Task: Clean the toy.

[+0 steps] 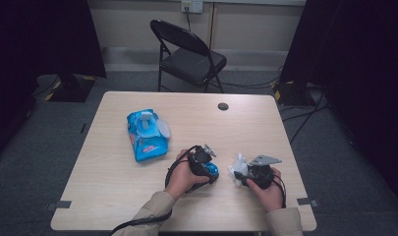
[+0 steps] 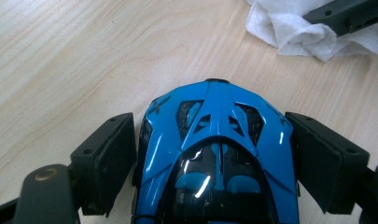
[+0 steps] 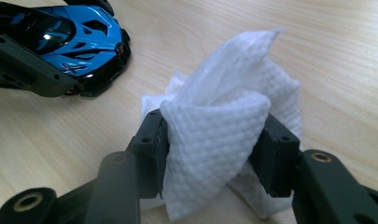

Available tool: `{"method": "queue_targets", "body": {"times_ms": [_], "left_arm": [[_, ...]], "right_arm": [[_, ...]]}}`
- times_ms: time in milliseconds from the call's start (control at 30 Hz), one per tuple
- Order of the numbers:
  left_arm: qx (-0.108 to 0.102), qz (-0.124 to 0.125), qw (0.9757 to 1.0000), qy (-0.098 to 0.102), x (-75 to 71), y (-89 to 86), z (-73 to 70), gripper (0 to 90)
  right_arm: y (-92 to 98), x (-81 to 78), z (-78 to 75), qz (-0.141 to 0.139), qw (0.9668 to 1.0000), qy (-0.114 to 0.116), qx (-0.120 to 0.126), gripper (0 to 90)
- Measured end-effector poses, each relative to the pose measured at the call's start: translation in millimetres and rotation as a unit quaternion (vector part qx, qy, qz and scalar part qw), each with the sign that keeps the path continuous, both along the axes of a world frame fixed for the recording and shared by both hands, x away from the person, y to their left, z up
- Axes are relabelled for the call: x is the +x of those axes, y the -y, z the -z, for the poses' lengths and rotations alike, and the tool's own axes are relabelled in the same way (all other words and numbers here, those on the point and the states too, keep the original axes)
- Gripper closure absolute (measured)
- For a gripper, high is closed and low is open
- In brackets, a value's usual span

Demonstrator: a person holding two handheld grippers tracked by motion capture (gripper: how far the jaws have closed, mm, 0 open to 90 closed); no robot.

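Toy car (image 2: 219, 154), blue and black, sits on the table (image 1: 113, 182) between the left gripper's (image 2: 214, 163) pads, which hug both of its sides; whether they truly press is hard to tell. Farther left and back lies a blue wipes pack (image 1: 146, 133), flap open. Just right of the car, the right gripper (image 3: 214, 149) pinches a bunched white wipe (image 3: 224, 126), its lower folds touching the tabletop near the car's nose.
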State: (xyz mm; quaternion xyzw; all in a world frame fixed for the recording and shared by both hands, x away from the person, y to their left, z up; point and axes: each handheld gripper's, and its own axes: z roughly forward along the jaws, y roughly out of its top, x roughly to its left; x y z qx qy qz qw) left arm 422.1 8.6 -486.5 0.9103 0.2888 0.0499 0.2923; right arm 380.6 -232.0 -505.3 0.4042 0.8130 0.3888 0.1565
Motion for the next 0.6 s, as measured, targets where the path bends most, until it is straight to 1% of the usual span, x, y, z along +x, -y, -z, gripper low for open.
{"method": "queue_targets", "body": {"times_ms": [33, 67, 167, 200, 300, 333, 367, 400, 433, 500, 533, 567, 600], "left_arm": [[-0.001, 0.009, 0.9999, 0.005, -0.6, 0.8, -0.5, 20.5], [0.002, 0.01, 0.9999, 0.007, -1.4, 2.2, -0.5, 23.9], [0.006, 0.012, 0.9999, 0.007, -1.3, 2.2, -1.0, 24.4], [0.002, 0.011, 0.9999, 0.008, -1.7, 2.1, -0.6, 24.6], [0.004, 0.014, 0.9999, 0.007, -1.6, 0.2, -1.4, 25.1], [0.002, 0.012, 0.9999, 0.01, -2.3, -0.4, -1.6, 25.2], [-0.004, 0.013, 0.9998, 0.012, -2.7, -1.8, -2.7, 25.3], [-0.015, 0.01, 0.9998, 0.013, -3.0, -3.6, -4.6, 25.3], [-0.026, 0.008, 0.9995, 0.016, -3.1, -5.8, -7.2, 25.4], [-0.041, 0.006, 0.999, 0.019, -3.6, -10.1, -14.0, 25.6], [-0.05, 0.007, 0.9984, 0.024, -4.1, -12.4, -17.2, 25.8], [-0.055, 0.006, 0.9982, 0.024, -4.9, -14.8, -20.7, 25.9], [-0.065, 0.008, 0.9975, 0.028, -5.7, -17.1, -23.7, 26.0]], "right_arm": [[-0.1, -0.1, 0.0, 0.0, 1.0, 0.0, -0.001, 51.1], [-0.2, -0.1, 0.0, 0.0, 1.0, 0.001, -0.001, 51.1], [0.0, 0.0, 0.1, 0.0, 1.0, 0.0, 0.0, 51.1], [-0.1, -0.1, 0.1, 0.0, 1.0, 0.001, 0.0, 51.1], [0.0, 0.1, 0.0, 0.0, 1.0, 0.0, 0.0, 51.2], [0.1, 0.1, 0.0, 0.0, 1.0, 0.0, 0.0, 51.3], [0.1, 0.1, -0.1, 0.0, 1.0, 0.0, 0.0, 51.4], [0.0, 0.1, -0.1, 0.0, 1.0, 0.0, -0.002, 51.6], [-0.2, 0.2, -0.1, 0.0, 1.0, 0.001, -0.002, 51.7], [-0.3, 0.4, -0.3, 0.0, 1.0, 0.001, -0.004, 52.8], [-0.3, 0.4, -0.4, 0.0, 1.0, 0.002, -0.006, 53.7], [-0.3, 0.5, -0.6, -0.001, 1.0, 0.003, -0.01, 55.3], [-0.4, 0.6, -0.8, -0.002, 0.9999, 0.005, -0.014, 56.1]]}}
